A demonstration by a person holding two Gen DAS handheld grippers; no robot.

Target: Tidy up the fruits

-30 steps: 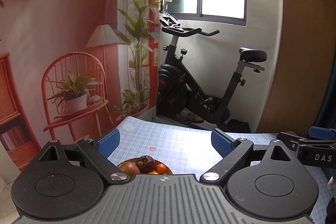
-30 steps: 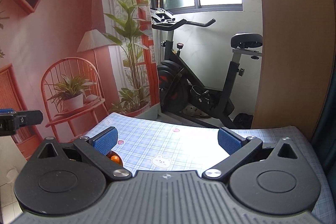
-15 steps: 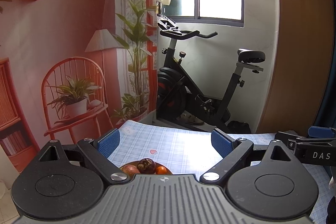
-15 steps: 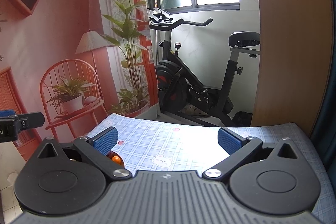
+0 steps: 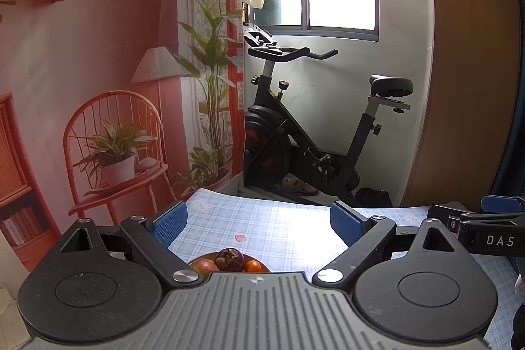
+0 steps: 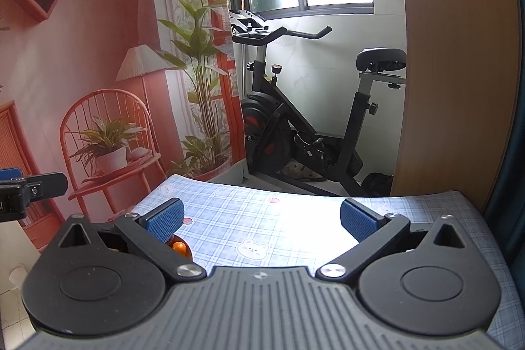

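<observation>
- The left gripper (image 5: 259, 222) stood wide apart and held nothing; its blue pads (image 5: 170, 223) framed bare checked tablecloth (image 5: 282, 225), and it hung above the table, touching nothing.
- The right gripper (image 6: 259, 220) was likewise spread wide and empty; it too hovered over the cloth, just beside the left one.
- The fruits lay together in a brown bowl (image 5: 262, 266) just below the left gripper, largely hidden by its body; a dark mangosteen (image 5: 229, 258) sat on top, a reddish fruit (image 5: 204, 266) on its left, a small orange (image 5: 252, 266) on its right.
- In the right wrist view only an orange fruit (image 6: 178, 246) and a sliver of the bowl showed behind the left finger.
- No loose fruit showed on the visible cloth; that fitted either a sorting already gathered into the bowl, or a full bowl waiting to be sorted out; the hidden near part of the table left this unsettled.
- An exercise bike (image 5: 315, 133) stood behind the table, clear of the work.
</observation>
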